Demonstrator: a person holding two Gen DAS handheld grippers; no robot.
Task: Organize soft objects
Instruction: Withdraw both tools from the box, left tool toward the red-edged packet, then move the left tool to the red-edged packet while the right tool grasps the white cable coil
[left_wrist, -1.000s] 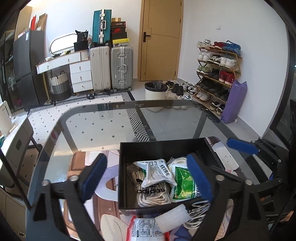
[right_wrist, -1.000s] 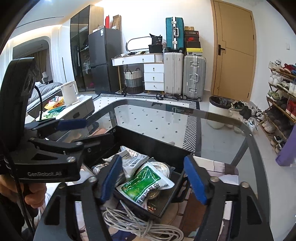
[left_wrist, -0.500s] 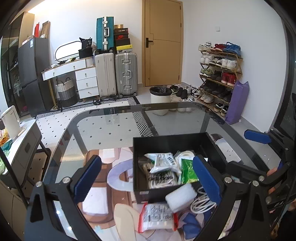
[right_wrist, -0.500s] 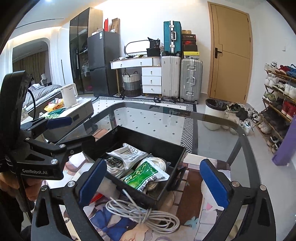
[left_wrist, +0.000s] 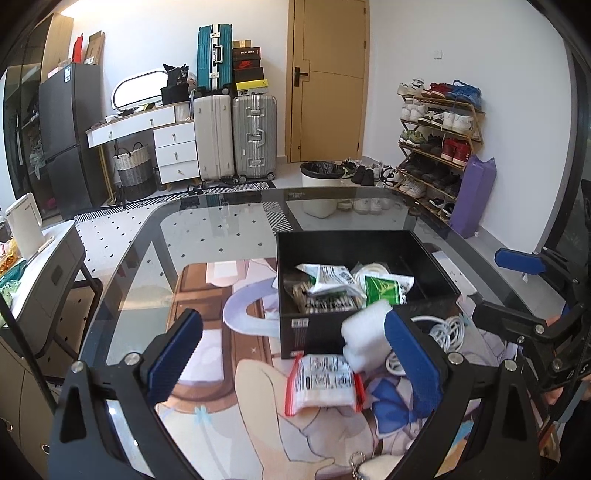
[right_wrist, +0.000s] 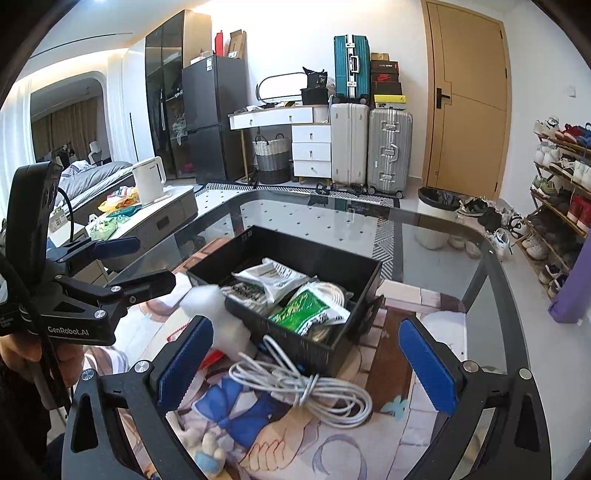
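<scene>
Black box (left_wrist: 354, 254) sat on the glass desk (left_wrist: 207, 236), full of soft packs: a green and white pack (left_wrist: 386, 290), a white printed pack (left_wrist: 328, 277), a coil of rope. White foam block (left_wrist: 365, 332) leaned at the box's near wall. Red-edged bag (left_wrist: 323, 384) lay flat just in front of the box, on a cartoon mat (left_wrist: 221, 354) under the glass. Bundle of white cable (right_wrist: 306, 387) lay on the desk just beside the box too.

Left claw (left_wrist: 291, 358) stood wide open, holding nothing, above the red-edged bag. Right claw (right_wrist: 303, 365) stood wide open as well, empty, over the cable.

Farther out, a white floor with small dark dots and a striped rug. By the back wall stood a white suitcase (left_wrist: 214, 136), a silver suitcase (left_wrist: 255, 136) and a teal suitcase (left_wrist: 214, 55) up on top. A brown door (left_wrist: 328, 77), a bin (left_wrist: 319, 188), a shoe rack (left_wrist: 439, 133), a white dresser (left_wrist: 173, 147) and a dark fridge (left_wrist: 70, 133).
</scene>
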